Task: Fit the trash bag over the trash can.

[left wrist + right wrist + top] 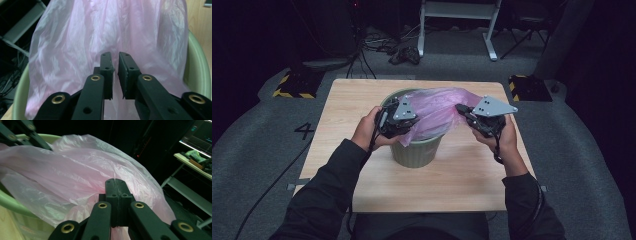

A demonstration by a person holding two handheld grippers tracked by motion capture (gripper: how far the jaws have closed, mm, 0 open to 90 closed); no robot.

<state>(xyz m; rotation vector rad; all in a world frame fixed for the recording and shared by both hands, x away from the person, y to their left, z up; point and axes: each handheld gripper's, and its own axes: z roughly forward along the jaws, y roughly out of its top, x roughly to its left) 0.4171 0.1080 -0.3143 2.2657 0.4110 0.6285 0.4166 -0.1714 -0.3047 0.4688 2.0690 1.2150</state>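
The right gripper (pixel 116 181) is clamped fully together, and a fold of the pink bag (pixel 82 177) runs up between its pads, so it has the film pinched at the bag's right edge. The left gripper (pixel 114 56) is nearly closed, with a narrow slit showing between the pads; film lies right in front of and below them, but I cannot tell whether any of it is actually caught in that slit. In the high view the left gripper (pixel 398 119) sits over the near-left rim of the green bin (pixel 414 152) and the right gripper (pixel 472 119) is just off the bin's right side, drawing the bag (pixel 437 112) out towards it. The bag hangs half inside the bin, billowed up above the rim and not yet folded over it. The bin stands near the middle of the wooden table (pixel 462 175), with dark carpet around it. As for handling, the bag looks very light, limp and slippery: thin film that crumples and slides instead of holding a shape, and it would likely tear if pulled hard against the rim. The best hold seems to be on the mouth's edge, gathering a doubled fold rather than a single layer, with the two grips on opposite sides so the opening can be stretched. The bin looks rigid but light, so a strong tug may drag or tip it.
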